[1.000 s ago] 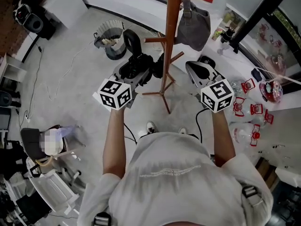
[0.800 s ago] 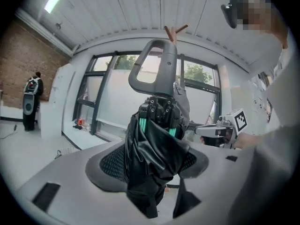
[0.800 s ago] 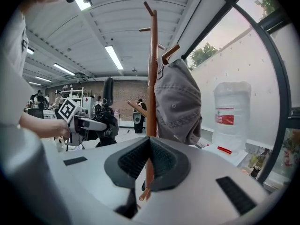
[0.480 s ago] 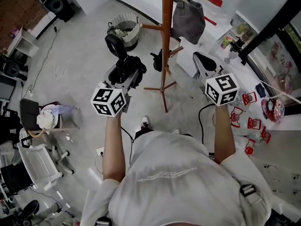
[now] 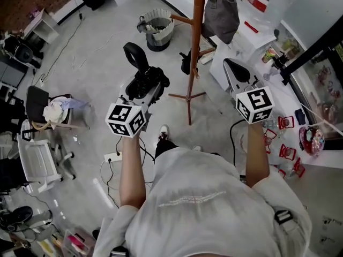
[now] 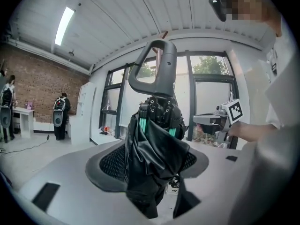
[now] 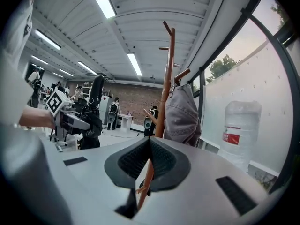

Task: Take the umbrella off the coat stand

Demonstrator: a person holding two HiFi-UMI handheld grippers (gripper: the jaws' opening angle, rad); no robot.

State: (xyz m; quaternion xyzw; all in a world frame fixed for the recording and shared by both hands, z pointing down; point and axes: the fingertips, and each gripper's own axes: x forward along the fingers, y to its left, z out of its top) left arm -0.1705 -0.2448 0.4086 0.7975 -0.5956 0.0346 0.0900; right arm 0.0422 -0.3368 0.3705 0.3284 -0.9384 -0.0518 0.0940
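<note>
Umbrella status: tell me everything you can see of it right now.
The umbrella is black and folded, with a curved hook handle, green rib tips and bunched glossy fabric. The left gripper clamps its fabric body between the pads, with the handle sticking out beyond them. It hangs on no peg: it is clear of the coat stand, to its left in the head view.

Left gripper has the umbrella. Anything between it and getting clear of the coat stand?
Nothing visible. The umbrella sits clamped in the left gripper, apart from the coat stand, with only floor showing between them in the head view.
</note>
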